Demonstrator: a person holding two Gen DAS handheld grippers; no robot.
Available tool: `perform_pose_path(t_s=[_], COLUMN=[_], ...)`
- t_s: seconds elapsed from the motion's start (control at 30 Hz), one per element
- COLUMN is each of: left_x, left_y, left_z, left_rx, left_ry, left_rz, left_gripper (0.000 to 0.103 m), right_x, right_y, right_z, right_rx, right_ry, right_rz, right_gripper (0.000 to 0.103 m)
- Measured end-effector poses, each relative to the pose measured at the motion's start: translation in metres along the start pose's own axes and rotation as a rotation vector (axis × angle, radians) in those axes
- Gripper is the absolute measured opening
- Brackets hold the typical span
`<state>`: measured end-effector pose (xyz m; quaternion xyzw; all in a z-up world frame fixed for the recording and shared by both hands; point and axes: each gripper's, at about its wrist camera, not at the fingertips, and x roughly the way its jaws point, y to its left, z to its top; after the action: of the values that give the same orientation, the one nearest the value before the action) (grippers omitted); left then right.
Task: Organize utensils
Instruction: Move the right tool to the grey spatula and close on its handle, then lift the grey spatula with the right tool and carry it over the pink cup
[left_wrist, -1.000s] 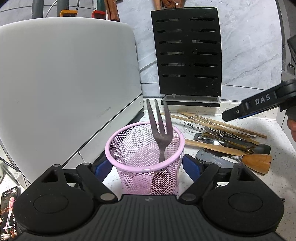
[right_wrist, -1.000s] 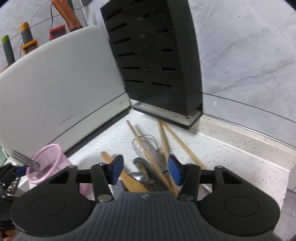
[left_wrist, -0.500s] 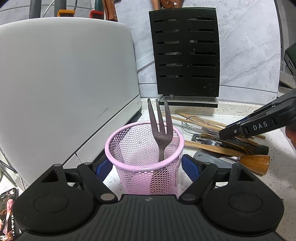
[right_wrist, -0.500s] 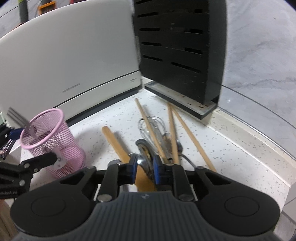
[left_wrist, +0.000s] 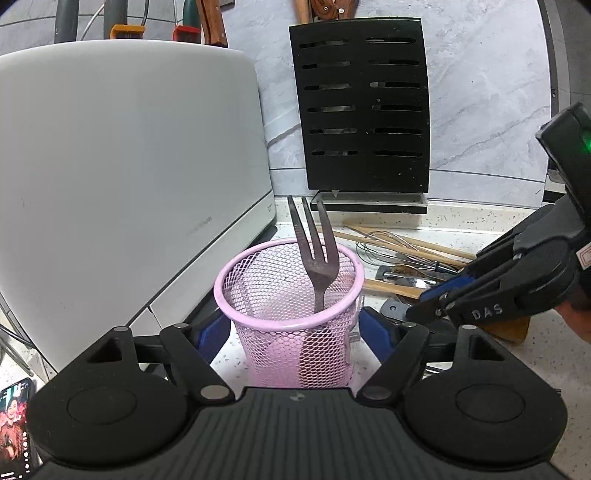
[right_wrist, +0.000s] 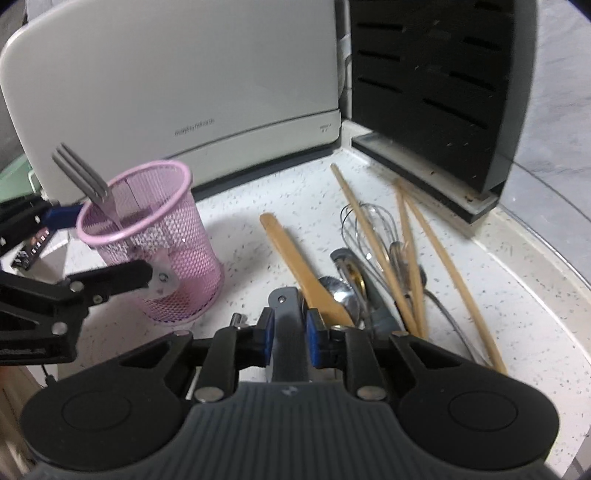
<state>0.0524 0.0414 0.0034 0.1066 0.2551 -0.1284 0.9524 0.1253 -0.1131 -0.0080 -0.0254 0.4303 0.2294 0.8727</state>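
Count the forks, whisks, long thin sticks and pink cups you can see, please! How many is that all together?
Fork: 1
Whisk: 1
Long thin sticks: 3
Pink cup: 1
Total: 6

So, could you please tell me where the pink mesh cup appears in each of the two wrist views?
Left wrist view: the pink mesh cup stands at lower centre, between the blue pads of the left hand-held gripper.
Right wrist view: the cup stands at left of centre.
Shared landmark: the fork standing in the cup, tines up.
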Motion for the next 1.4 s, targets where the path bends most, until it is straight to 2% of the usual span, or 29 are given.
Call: perform_pose_path(t_s=[0.3,0.47,0.6,0.63,0.87,0.97,1.03,1.07,1.27,1.4], left_x=[0.005,0.011,0.015,0.016,0.013,0.012,0.011,0.012,0.018,0.019], left_y=[-0.005,-0.003,0.000,0.001,0.005,0.009,0.007,0.005,-0.001,0.003], left_z=[-0.001,0.001,0.004,0.004,0.006,0.008,0.009,0.009,0.012,0.014], left_rx=[0.061,0.073,0.069,0.064,0.028,-0.009,-0.007,0.000,0.009,-0.035], left_ry=[-0.021,-0.028,-0.031,-0.029,-0.053,-0.061,-0.063,-0.066,-0.061,-0.060], left_rz=[0.028,0.013,-0.009,-0.010,-0.025,-0.025,-0.017,-0.007,0.026,0.016], left_gripper=[0.103,0.103,0.103,0.103,0.103,0.103,0.103,0.103,0.103,0.103], right_x=[0.008,0.010,0.014,0.015,0.020,0.024,0.024,0.024,0.022,0.017], right_y=[0.013,0.017,0.019,0.020,0.020,0.024,0.028,0.028,0.029,0.025], right_z=[0.003,0.005,0.009,0.010,0.011,0.008,0.007,0.007,0.006,0.006], right_rx=[-0.053,-0.086,-0.105,-0.111,-0.130,-0.150,-0.165,-0.160,-0.157,-0.143], right_ry=[0.010,0.011,0.008,0.008,-0.005,0.016,0.010,0.014,0.017,0.014], right_rz=[-0.011,-0.022,-0.007,-0.006,-0.007,-0.002,-0.008,-0.005,-0.013,0.000], right_gripper=[0.021,0.022,0.033,0.033,0.034,0.033,0.030,0.022,0.021,0.020])
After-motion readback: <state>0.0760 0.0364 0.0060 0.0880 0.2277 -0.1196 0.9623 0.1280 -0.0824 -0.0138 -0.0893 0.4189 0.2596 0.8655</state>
